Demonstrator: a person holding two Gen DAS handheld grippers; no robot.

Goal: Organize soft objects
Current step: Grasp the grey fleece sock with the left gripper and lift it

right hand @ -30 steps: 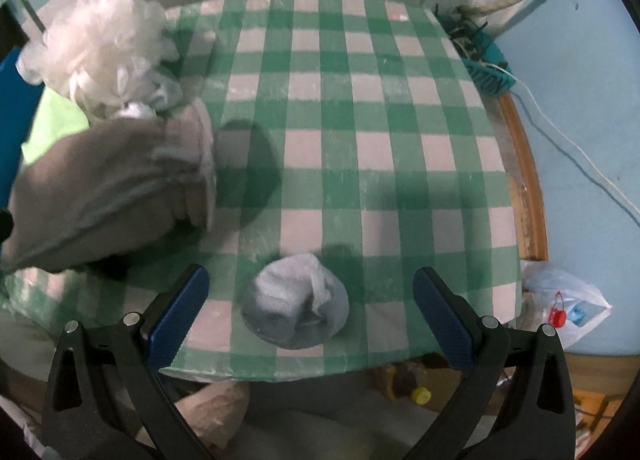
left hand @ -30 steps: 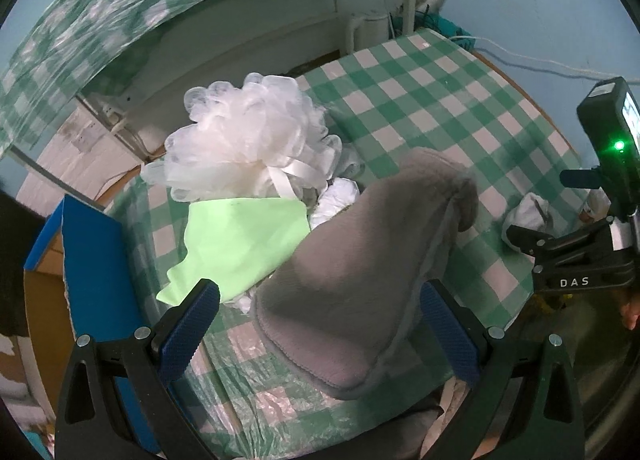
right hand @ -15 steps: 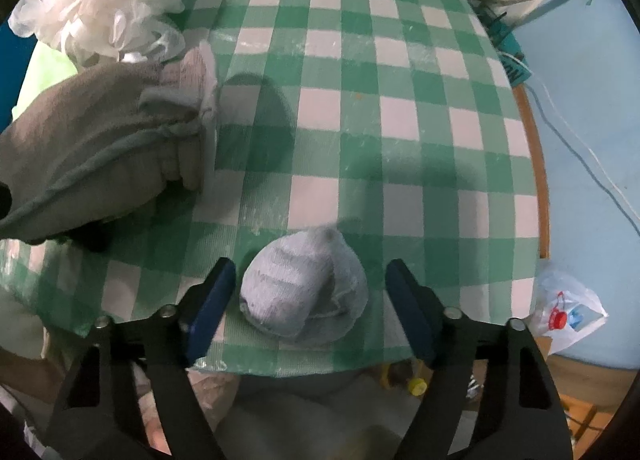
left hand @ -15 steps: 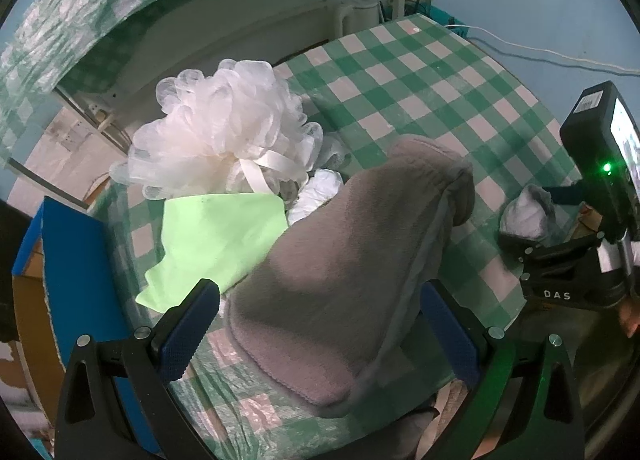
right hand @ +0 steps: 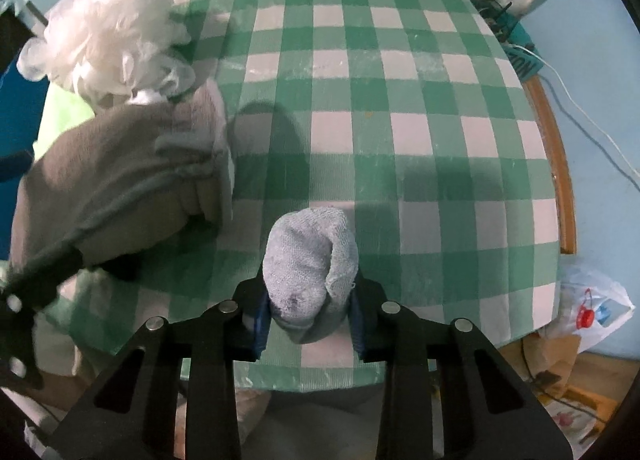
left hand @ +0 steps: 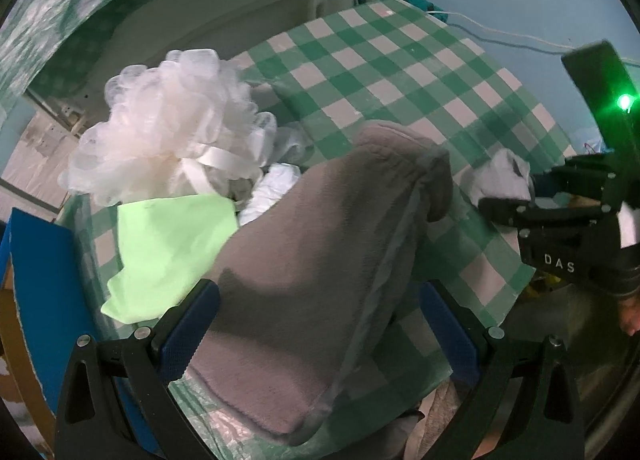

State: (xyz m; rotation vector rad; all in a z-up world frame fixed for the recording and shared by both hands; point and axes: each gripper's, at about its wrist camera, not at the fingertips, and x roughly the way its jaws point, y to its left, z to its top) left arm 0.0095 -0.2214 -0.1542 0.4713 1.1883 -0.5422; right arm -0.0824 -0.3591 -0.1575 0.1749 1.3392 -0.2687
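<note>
My right gripper (right hand: 308, 314) is shut on a rolled light grey sock (right hand: 310, 260) near the front edge of the green checked table (right hand: 400, 100); the sock also shows in the left wrist view (left hand: 500, 180). My left gripper (left hand: 316, 328) is open, its fingers on either side of a large grey fleece slipper (left hand: 320, 260), which also shows in the right wrist view (right hand: 112, 172). Behind the slipper lie a white mesh bath pouf (left hand: 172, 120), a light green cloth (left hand: 168, 236) and a small white sock (left hand: 272, 188).
A blue box wall (left hand: 44, 280) stands at the table's left edge. A plastic bag (right hand: 592, 308) lies on the floor at the right. White cables run along the blue wall (right hand: 592, 124).
My right gripper has moved forward over the grey sock and closed on it. My left gripper has moved closer around the grey slipper, still open.
</note>
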